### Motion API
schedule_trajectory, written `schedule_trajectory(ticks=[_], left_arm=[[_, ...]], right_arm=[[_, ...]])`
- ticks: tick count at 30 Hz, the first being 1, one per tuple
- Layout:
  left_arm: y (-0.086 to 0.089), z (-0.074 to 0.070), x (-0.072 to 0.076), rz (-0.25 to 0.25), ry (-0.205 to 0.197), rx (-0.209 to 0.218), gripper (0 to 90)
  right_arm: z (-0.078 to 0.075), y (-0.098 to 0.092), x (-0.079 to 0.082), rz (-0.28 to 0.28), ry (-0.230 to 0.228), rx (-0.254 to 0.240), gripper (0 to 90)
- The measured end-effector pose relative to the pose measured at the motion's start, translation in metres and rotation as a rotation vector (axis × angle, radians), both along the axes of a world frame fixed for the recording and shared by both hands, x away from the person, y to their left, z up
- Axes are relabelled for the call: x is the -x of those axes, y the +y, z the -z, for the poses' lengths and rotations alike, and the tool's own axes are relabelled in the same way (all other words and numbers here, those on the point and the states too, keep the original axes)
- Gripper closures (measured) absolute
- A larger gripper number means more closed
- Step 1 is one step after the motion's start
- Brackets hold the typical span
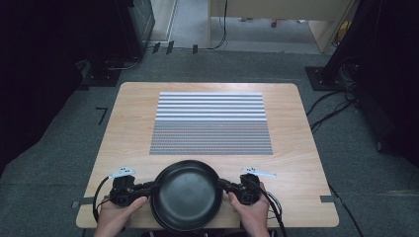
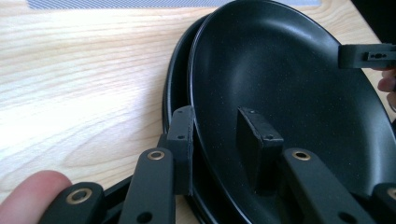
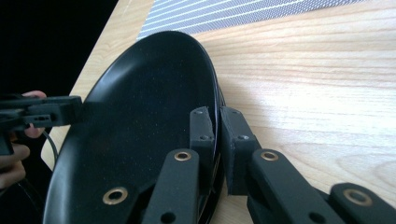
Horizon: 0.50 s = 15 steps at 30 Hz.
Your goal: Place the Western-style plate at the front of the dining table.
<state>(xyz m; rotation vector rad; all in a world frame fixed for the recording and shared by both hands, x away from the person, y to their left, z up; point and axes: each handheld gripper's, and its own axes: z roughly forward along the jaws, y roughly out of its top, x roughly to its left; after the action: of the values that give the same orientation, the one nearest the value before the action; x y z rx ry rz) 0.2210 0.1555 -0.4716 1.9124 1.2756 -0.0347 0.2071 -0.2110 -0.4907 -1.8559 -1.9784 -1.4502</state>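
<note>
With our right gripper clamped on the top black plate's rim at the table's near edge and our left gripper straddling its opposite rim unpinched, an uneven lift could slide it toward the striped mat.

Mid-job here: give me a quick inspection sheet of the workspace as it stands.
Surface: wooden table, striped placemat at its centre.
Job's things: black top plate on a lower plate, stacked at the near edge.
Clutter: nothing seen.
Grippers: left gripper straddles the top plate's rim, fingers not clearly pressing; right gripper shut on the opposite rim.
Cables: one trails from each gripper; more on the floor at right.
Surroundings: grey carpet, dark equipment stands.
</note>
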Motion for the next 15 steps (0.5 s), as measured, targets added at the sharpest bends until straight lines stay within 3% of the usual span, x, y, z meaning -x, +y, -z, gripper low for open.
schedule_trajectory(ticks=[3,7,9,15], left_arm=[[-0.004,0.005,-0.001,0.019,0.025,0.028,66.9],[-0.015,0.012,-0.002,0.055,0.065,0.046,59.2],[-0.020,0.014,-0.001,0.047,0.058,0.044,54.9],[-0.021,0.013,0.001,0.041,0.055,0.032,55.2]], right_arm=[[-0.002,-0.004,0.000,0.016,-0.010,-0.002,85.7],[-0.007,-0.008,0.000,0.031,-0.023,0.006,86.2],[-0.009,-0.010,0.002,0.036,-0.027,0.020,85.9],[-0.010,-0.009,0.006,0.028,-0.012,0.034,83.4]])
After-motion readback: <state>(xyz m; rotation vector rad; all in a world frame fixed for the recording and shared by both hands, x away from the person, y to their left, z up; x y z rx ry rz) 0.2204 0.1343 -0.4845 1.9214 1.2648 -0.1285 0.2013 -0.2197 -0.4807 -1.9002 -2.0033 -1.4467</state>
